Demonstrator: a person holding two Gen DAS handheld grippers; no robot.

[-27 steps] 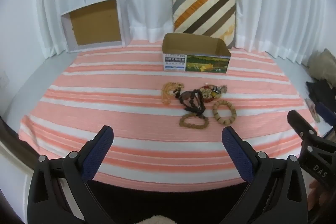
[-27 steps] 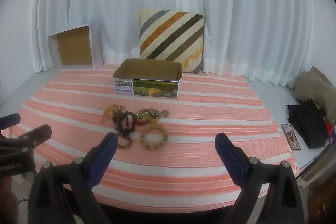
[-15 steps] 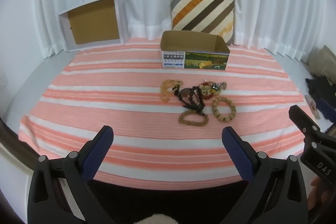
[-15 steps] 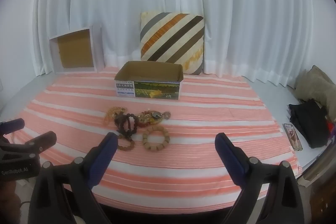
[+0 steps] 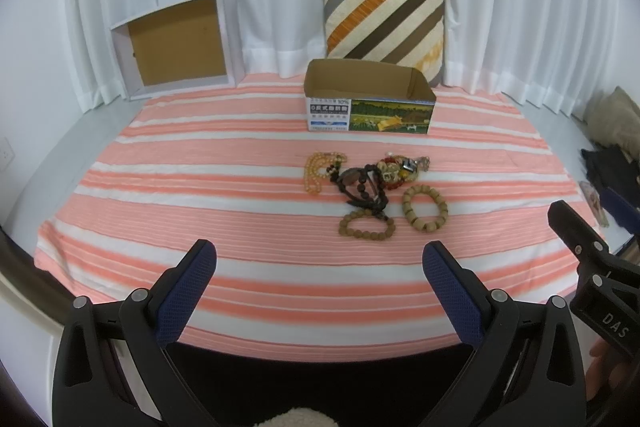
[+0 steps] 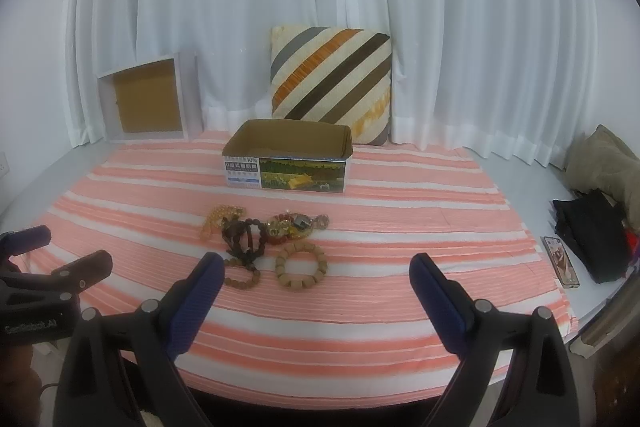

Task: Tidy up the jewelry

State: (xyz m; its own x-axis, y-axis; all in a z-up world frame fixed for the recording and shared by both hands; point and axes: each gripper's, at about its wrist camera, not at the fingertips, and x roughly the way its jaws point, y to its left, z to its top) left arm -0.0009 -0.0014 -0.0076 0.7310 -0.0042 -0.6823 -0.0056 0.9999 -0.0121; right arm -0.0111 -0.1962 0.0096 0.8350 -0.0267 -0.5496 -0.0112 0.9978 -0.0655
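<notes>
A cluster of jewelry lies mid-cloth: an amber bead string (image 5: 317, 173) (image 6: 219, 219), a dark bead bracelet (image 5: 362, 187) (image 6: 244, 237), a red and gold tangle (image 5: 396, 171) (image 6: 290, 225), a small brown bead bracelet (image 5: 366, 225) (image 6: 242, 273) and a pale wooden bead bracelet (image 5: 425, 207) (image 6: 301, 265). Behind them stands an open cardboard box (image 5: 368, 97) (image 6: 286, 159). My left gripper (image 5: 318, 291) and right gripper (image 6: 316, 293) hover near the cloth's front edge, both open and empty, short of the jewelry.
A pink and white striped cloth (image 5: 224, 187) (image 6: 400, 227) covers the table. A shallow white box (image 5: 176, 43) and a striped cushion (image 5: 384, 21) lean on the curtain behind. A phone (image 6: 562, 261) and dark clothes (image 6: 592, 235) lie at the right.
Both views have shifted slightly, with the box and jewelry sitting a little lower and nearer the right view's centre. The jaws stay wide apart and the jewelry has not moved.
</notes>
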